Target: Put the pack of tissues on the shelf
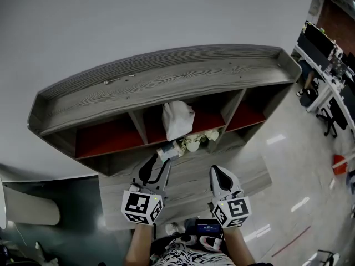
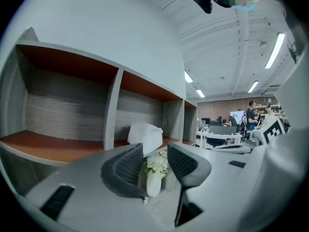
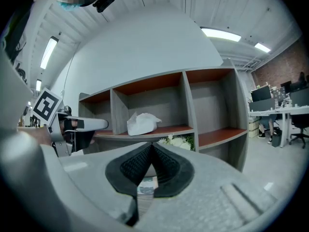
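The white pack of tissues [image 1: 177,119] lies in the middle compartment of the grey wooden shelf [image 1: 166,76], on its red floor. It also shows as a white pack [image 2: 145,135] in the left gripper view and as a crumpled white pack [image 3: 141,123] in the right gripper view. My left gripper [image 1: 158,162] hangs open in front of that compartment, apart from the pack, with nothing held; its jaws [image 2: 155,153] frame a small vase of flowers. My right gripper [image 1: 222,173] is beside it, jaws [image 3: 152,153] shut and empty.
A white vase of pale flowers [image 1: 194,142] and a small labelled item [image 1: 168,150] stand on the lower grey ledge [image 1: 244,173] below the compartments. The side compartments [image 1: 105,137] hold nothing. Office desks and chairs [image 1: 327,65] stand to the right, with people [image 2: 251,115] far off.
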The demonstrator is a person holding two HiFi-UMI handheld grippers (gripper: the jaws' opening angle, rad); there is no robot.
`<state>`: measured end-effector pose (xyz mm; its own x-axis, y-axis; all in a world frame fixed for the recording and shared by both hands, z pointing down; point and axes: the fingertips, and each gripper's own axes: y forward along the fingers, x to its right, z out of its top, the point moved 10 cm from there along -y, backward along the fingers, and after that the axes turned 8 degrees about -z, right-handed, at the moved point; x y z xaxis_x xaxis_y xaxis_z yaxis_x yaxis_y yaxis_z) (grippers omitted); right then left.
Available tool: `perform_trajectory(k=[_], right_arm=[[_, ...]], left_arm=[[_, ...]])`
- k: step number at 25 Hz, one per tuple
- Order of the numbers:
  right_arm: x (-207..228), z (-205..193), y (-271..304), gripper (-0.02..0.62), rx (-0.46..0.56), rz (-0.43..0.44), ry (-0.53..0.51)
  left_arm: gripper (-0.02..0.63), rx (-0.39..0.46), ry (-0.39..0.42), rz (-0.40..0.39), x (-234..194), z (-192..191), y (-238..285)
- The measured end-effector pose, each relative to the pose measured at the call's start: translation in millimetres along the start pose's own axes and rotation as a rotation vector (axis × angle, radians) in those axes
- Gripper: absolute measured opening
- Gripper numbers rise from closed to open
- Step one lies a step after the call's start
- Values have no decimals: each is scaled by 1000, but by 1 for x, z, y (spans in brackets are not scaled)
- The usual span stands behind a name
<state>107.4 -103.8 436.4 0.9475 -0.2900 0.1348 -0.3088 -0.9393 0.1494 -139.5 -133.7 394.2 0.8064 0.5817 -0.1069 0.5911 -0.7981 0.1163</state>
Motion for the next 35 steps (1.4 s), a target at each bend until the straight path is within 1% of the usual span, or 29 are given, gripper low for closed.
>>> perform_trajectory(k=[9,17,21,24,35], right_arm=[[-34,-16,-49,2,-2,-28,9],[-56,-24,-78,2,-9,-42,-5],[-64,-22,-83,2,0,-43,-11],[-69,-21,-85,2,5,-40,-18],[-74,-15,-87,3,15,-48,-35]], left_arm=[[143,-4,-25,-27,13,-17,-56],[69,28,-59,-25,17,-28,-92],[40,43,-64,-28,16,-27,-103],[28,37,-61,-24,16,-27,-107],[18,38,-66,-53,15,-24,-107]])
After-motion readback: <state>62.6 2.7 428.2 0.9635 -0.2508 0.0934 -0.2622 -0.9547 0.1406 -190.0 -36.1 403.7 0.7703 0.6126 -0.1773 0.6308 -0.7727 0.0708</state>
